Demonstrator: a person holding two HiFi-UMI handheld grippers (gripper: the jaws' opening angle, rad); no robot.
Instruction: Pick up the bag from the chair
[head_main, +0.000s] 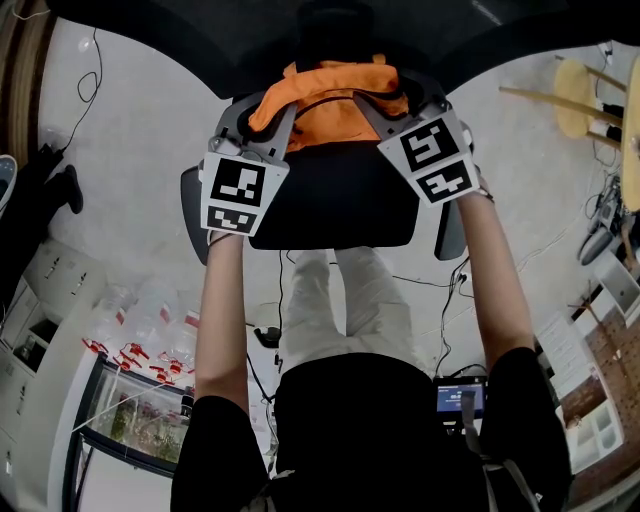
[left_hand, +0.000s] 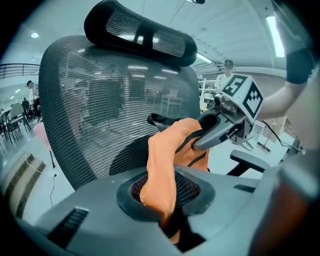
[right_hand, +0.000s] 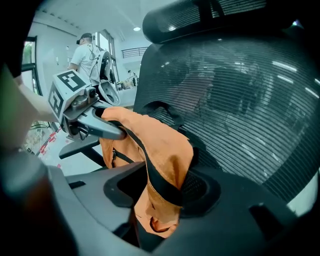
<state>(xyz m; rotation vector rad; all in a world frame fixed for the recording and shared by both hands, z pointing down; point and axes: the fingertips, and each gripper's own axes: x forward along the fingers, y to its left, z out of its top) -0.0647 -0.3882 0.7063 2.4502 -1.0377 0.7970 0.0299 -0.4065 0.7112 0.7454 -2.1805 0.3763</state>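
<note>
Mesh-backed chair (head_main: 330, 215) fills the background, the orange bag (head_main: 335, 100) just before its backrest over the seat, left gripper (left_hand: 163, 207) and right gripper (right_hand: 159, 212) each clamped on fabric; best raise both evenly, clear of the chair.

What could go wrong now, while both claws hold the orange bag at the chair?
1. The left claw and the right claw each pinch only a fold of the orange bag; the cloth may slip out.
2. The black strap loops close to the chair backrest and might catch there.
</note>
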